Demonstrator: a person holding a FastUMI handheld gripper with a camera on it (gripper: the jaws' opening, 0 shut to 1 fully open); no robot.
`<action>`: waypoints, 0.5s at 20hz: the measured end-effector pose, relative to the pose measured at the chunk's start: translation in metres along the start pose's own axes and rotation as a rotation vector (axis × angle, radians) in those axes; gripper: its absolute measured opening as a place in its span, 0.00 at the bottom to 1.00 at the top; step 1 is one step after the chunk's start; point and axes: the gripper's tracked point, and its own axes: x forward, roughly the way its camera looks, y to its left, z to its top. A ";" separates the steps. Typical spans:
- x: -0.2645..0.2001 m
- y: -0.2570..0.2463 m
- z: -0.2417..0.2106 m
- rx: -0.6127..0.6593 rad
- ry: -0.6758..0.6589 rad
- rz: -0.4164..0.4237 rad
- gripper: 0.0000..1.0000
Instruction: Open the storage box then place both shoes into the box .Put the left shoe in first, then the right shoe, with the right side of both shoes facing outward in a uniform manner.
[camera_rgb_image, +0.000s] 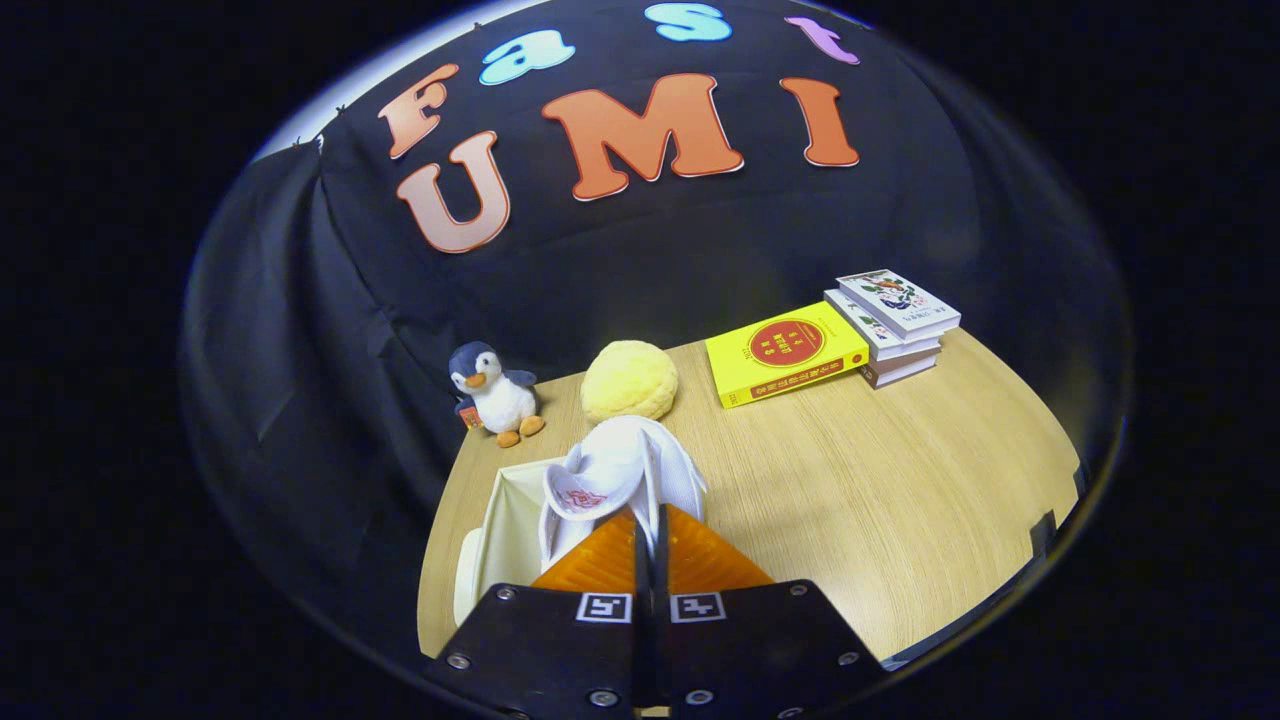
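My gripper (648, 520) is shut on a white shoe (625, 470), its two orange fingers (600, 560) pressed together on the shoe's collar. The shoe hangs just ahead of the fingertips, its insole with a red mark facing me. It hangs over the open white storage box (505, 520), which stands on the table just left of the fingers, with a pale rounded part showing by its near left side. The inside of the box is mostly hidden by the shoe and the fingers.
Beyond the shoe a yellow round plush (630, 380) and a penguin toy (495, 395) rest on the wooden table (880, 490). A yellow book (787, 352) and a stack of books (897, 322) lie at the far right.
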 end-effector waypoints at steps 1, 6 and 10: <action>0.005 0.002 -0.005 -0.015 0.001 -0.006 0.00; 0.020 0.006 -0.021 -0.077 -0.008 -0.051 0.00; 0.019 0.010 -0.028 -0.104 -0.012 -0.054 0.00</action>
